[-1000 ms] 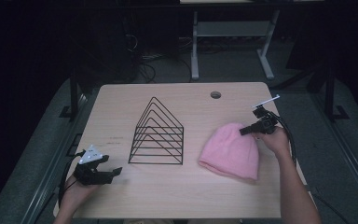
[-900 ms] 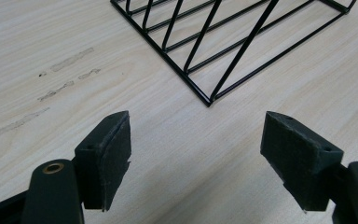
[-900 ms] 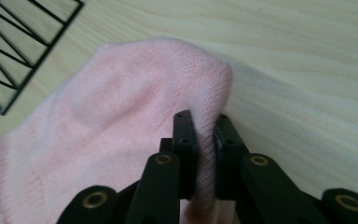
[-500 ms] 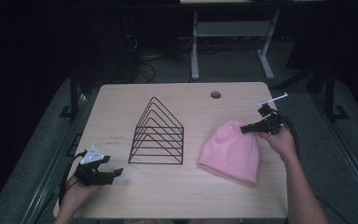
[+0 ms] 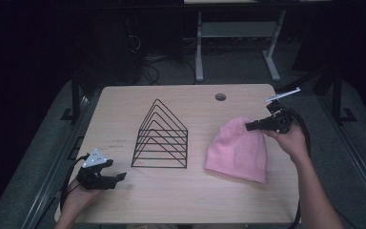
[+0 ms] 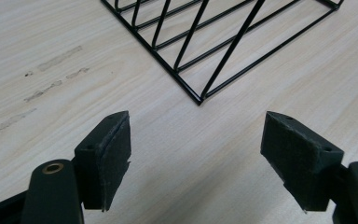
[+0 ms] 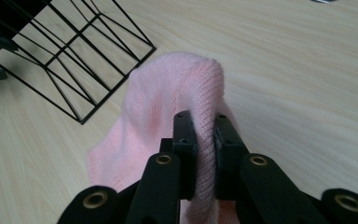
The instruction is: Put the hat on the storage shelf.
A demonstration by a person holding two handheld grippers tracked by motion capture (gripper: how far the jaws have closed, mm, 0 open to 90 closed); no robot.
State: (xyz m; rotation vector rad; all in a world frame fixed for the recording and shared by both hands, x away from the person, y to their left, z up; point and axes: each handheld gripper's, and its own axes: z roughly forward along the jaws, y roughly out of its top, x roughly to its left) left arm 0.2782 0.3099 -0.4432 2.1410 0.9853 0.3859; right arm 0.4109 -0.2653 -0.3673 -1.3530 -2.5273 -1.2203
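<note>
- Right gripper (image 5: 249, 127) fingers pinch the pink hat (image 5: 238, 150) at its crown; the rest lies on the surface.
- Rack (image 5: 161, 137) sits left of it.
- Left gripper (image 5: 119, 177) fingers spread, empty.

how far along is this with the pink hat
Done: the right gripper is shut on a fold of the pink hat, pinched near its top end. In hand: that end looks raised while the rest of the hat lies on the table. Left: probably carrying it somewhere, perhaps to the black wire rack, which holds nothing. The left gripper is open and empty near the rack's corner.
</note>
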